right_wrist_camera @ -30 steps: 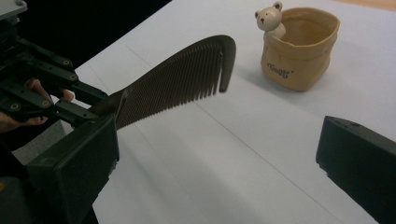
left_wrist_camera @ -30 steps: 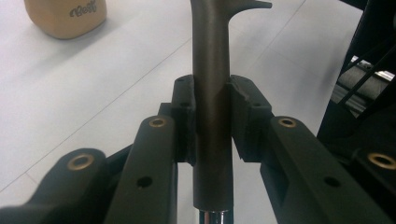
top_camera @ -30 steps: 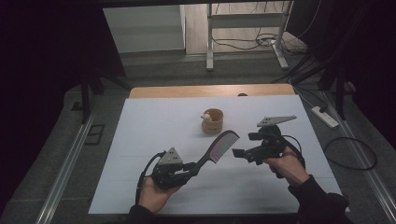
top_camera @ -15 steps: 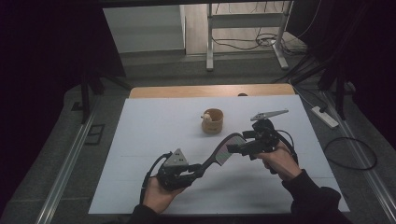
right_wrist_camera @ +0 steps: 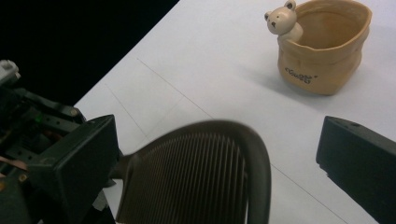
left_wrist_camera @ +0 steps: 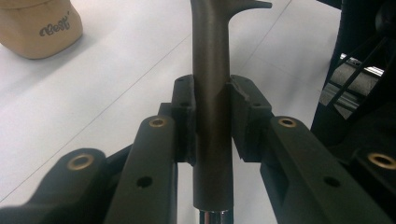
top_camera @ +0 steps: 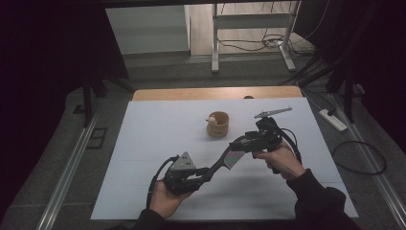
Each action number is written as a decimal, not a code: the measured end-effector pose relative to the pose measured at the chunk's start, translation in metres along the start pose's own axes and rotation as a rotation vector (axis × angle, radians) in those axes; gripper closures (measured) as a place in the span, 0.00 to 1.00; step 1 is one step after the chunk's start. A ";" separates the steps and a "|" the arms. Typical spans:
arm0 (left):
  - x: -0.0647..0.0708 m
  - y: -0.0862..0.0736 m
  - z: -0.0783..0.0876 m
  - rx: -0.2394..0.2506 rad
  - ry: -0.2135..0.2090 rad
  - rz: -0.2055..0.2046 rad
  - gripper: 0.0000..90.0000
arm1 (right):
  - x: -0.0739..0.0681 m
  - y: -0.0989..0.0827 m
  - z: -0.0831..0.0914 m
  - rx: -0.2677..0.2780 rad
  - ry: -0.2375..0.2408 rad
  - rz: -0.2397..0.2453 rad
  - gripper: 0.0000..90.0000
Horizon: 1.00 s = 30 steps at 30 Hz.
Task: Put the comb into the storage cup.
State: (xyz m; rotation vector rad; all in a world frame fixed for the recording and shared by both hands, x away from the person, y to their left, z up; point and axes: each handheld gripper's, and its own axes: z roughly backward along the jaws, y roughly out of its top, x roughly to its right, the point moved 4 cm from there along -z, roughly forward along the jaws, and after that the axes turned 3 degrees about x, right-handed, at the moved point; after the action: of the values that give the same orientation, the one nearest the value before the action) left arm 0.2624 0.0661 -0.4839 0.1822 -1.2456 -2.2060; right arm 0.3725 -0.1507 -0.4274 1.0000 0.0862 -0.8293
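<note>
Left gripper [top_camera: 203, 173] clamped on the dark comb's [top_camera: 229, 157] handle above the white table [top_camera: 143, 143], right gripper [top_camera: 239, 143] with jaws spread around the comb's toothed head, tan bear cup [top_camera: 218, 124] standing beyond, apart

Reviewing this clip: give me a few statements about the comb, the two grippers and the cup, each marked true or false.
1. The left gripper is shut on the comb by its handle. True.
2. The right gripper is clamped on the comb's teeth. False: its jaws stand open on either side of the comb's toothed end.
3. The cup has a small bear figure at its rim. True.
4. The comb lies flat on the table. False: it is held up above the white surface.
5. The cup sits between the person's two hands. False: it stands farther back, beyond both grippers.
</note>
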 end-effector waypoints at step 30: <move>0.002 -0.001 0.000 0.025 0.023 -0.035 0.80 | 0.003 0.004 0.008 0.063 0.143 -0.085 0.77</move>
State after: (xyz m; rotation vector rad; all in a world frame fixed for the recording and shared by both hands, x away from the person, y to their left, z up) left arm 0.2605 0.0660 -0.4846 0.2404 -1.2666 -2.2122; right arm 0.3750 -0.1580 -0.4216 1.1209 0.2267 -0.8415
